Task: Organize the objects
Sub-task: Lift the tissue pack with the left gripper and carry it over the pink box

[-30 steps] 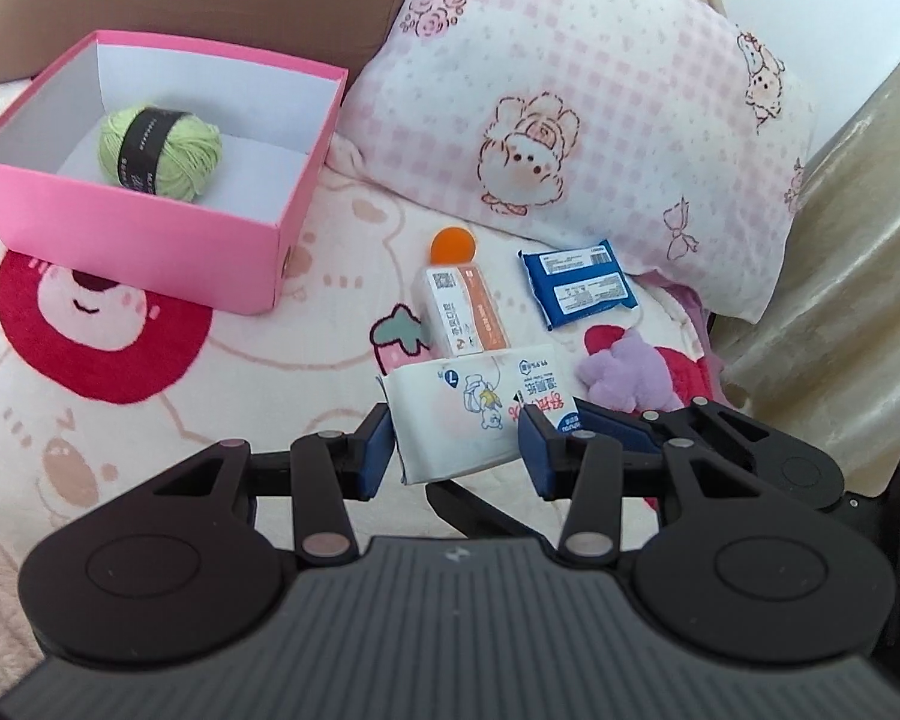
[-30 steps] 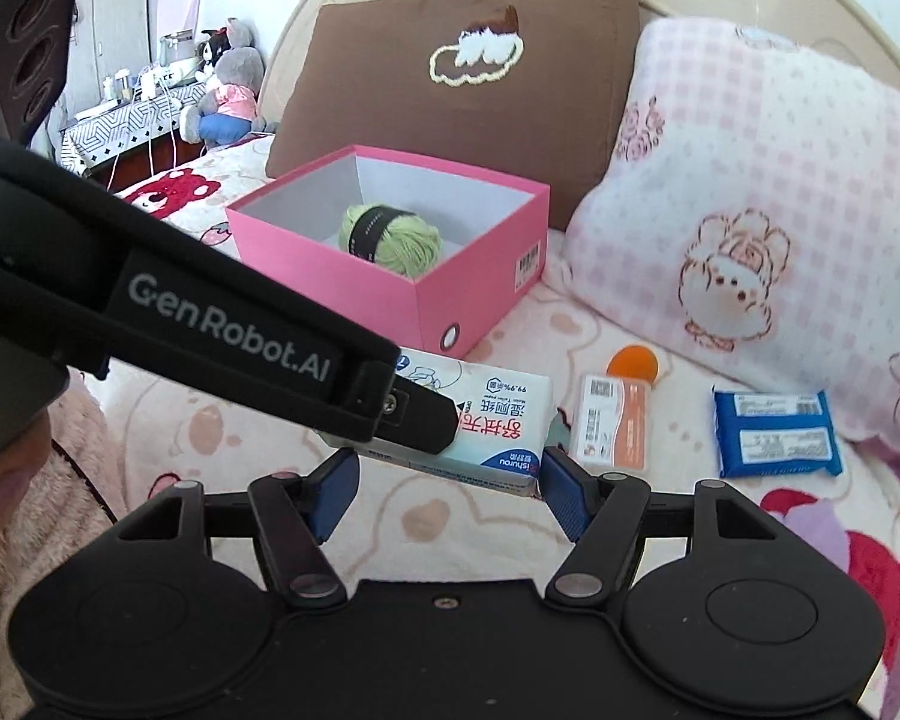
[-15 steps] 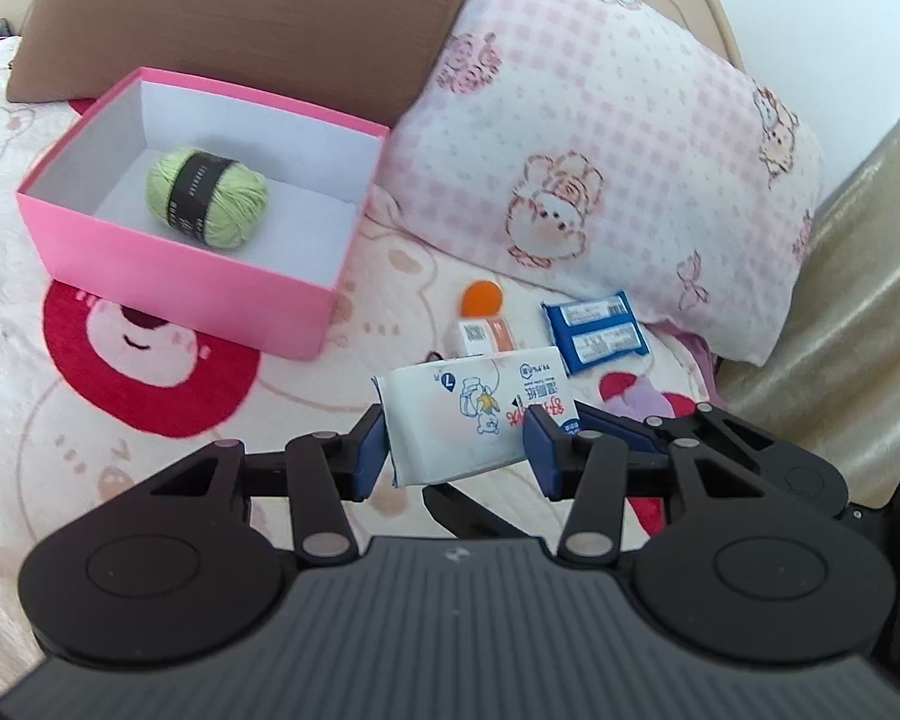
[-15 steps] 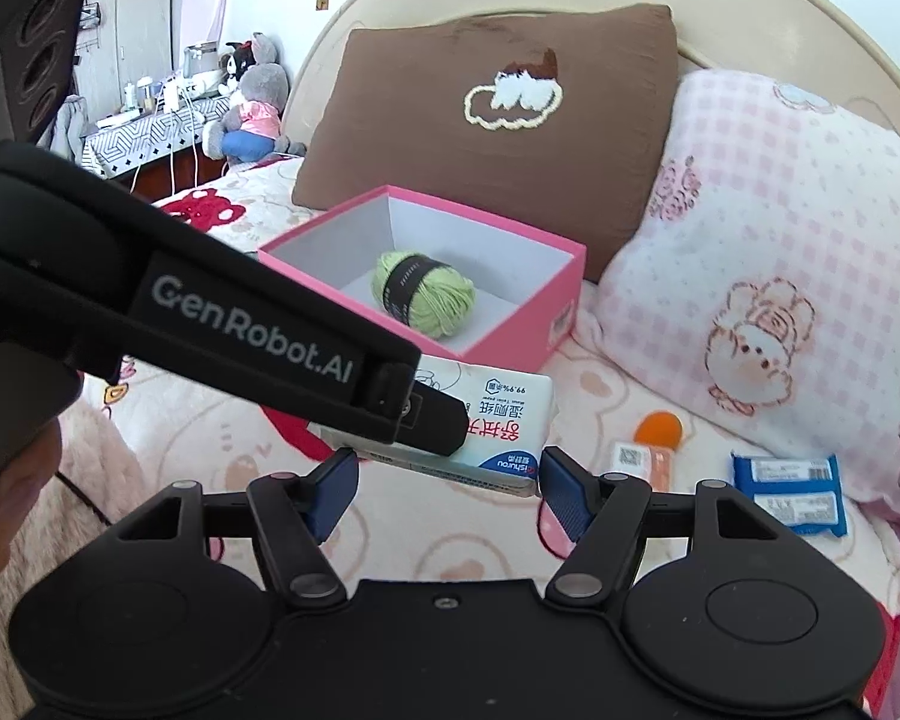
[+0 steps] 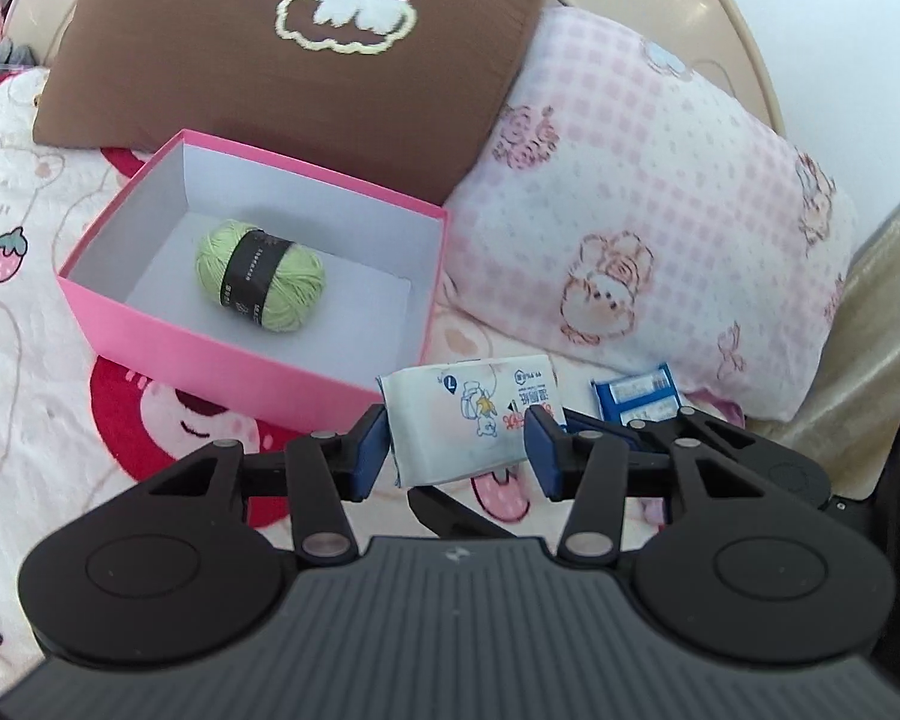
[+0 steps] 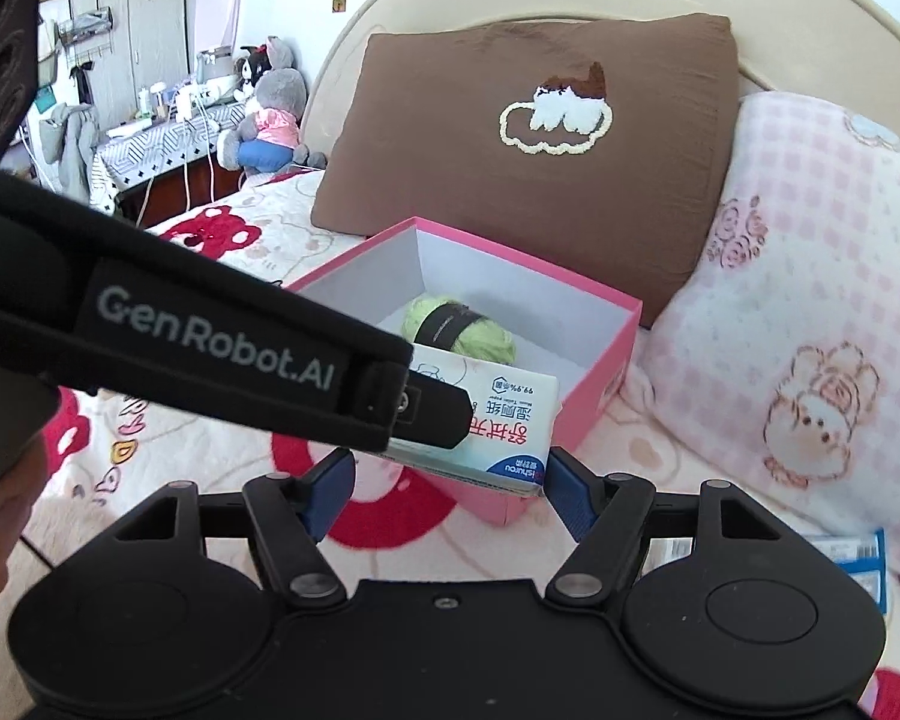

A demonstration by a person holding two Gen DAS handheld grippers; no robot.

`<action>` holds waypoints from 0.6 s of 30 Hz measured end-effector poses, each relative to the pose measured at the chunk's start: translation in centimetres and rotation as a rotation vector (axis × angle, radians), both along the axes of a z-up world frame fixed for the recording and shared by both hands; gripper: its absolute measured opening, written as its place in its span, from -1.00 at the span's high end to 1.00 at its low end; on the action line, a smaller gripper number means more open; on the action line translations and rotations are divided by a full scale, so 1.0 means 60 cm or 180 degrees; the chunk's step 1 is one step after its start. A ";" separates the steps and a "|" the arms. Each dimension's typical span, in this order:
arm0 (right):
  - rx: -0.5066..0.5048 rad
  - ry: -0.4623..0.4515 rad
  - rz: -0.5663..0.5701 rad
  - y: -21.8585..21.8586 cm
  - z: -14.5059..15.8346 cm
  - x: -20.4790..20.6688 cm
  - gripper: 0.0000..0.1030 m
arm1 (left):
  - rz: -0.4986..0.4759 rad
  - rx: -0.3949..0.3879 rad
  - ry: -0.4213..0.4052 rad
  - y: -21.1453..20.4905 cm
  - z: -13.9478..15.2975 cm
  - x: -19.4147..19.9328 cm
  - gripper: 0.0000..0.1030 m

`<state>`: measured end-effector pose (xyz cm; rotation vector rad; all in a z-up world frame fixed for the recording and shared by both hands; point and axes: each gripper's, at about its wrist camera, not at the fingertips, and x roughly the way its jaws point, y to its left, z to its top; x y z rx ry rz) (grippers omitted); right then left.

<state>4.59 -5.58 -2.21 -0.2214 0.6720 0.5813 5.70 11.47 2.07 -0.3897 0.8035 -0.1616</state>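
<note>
A white tissue pack (image 5: pixel 468 420) with a cartoon print hangs in the air, and my left gripper (image 5: pixel 455 450) is shut on its two sides. In the right wrist view the same pack (image 6: pixel 504 426) lies across my right gripper (image 6: pixel 450 480). The right gripper's jaws are opening: the right pad touches the pack's corner and the left pad stands clear of it. The pack hovers just short of the near right corner of the pink box (image 5: pixel 258 360). Inside the box lies a green yarn ball (image 5: pixel 261 276) with a black band.
A blue packet (image 5: pixel 636 396) lies on the bear-print blanket to the right of the pack. A brown pillow (image 5: pixel 306 60) and a pink checked pillow (image 5: pixel 648 210) lean on the headboard behind the box. A hand (image 6: pixel 0 516) shows at the left edge.
Both grippers have risen with the tissue pack and carried it toward the pink box, which now looks nearer. The orange-capped box on the blanket has dropped out of view.
</note>
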 end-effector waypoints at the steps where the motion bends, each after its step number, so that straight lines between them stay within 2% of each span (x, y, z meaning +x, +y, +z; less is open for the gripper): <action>1: -0.0005 0.0007 0.0011 0.005 0.001 0.009 -0.44 | 0.0019 0.0005 -0.0001 0.007 -0.001 0.012 0.07; 5: 0.0023 0.0105 0.0074 0.026 0.000 0.056 -0.44 | 0.0127 0.0042 0.0060 0.030 -0.015 0.060 0.07; 8: -0.0007 0.0187 0.0065 0.044 -0.006 0.094 -0.43 | 0.0154 -0.0070 0.0175 0.052 -0.032 0.099 0.07; 14: -0.0019 0.0435 0.0067 0.060 -0.020 0.164 -0.23 | 0.0204 -0.0184 0.0308 0.093 -0.064 0.170 0.04; 18: -0.0143 0.0521 0.0109 0.078 -0.037 0.196 -0.04 | 0.0220 -0.0148 0.0401 0.108 -0.085 0.207 0.05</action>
